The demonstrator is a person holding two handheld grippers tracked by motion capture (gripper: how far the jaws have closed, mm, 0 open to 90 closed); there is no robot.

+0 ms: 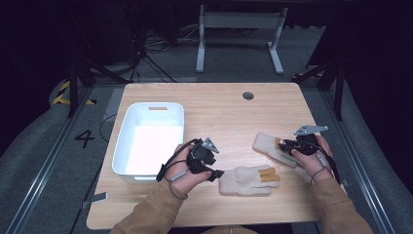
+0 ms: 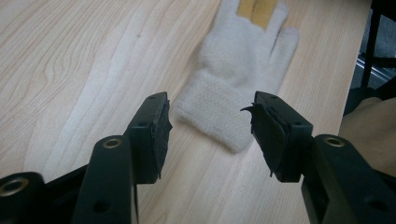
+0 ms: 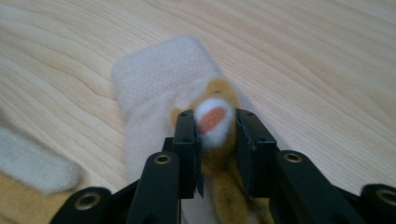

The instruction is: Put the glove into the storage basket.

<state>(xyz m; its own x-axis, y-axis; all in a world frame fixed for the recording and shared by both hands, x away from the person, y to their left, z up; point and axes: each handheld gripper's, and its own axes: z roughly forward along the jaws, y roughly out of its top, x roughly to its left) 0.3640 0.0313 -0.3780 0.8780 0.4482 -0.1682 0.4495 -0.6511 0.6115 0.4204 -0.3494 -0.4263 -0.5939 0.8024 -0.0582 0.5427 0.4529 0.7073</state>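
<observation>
Two cream knitted gloves with mustard fingers lie on the wooden table [image 1: 219,112]. The near glove [image 1: 246,180] lies flat, its cuff toward my left gripper [image 1: 217,171]. In the left gripper view my left gripper [image 2: 210,126] stands open, its jaws just short of the cuff of the near glove [image 2: 238,70]. The far glove [image 1: 268,145] lies at the right. My right gripper [image 1: 281,143] is shut on one of its fingers. In the right gripper view my right gripper [image 3: 215,126] pinches a white-tipped finger, with the far glove's cuff [image 3: 159,74] beyond.
A white plastic bin [image 1: 151,139] stands on the left part of the table, beside my left hand. A round cable hole [image 1: 248,95] sits near the far edge. Beyond the table are a white desk frame [image 1: 238,34] and cables on the floor.
</observation>
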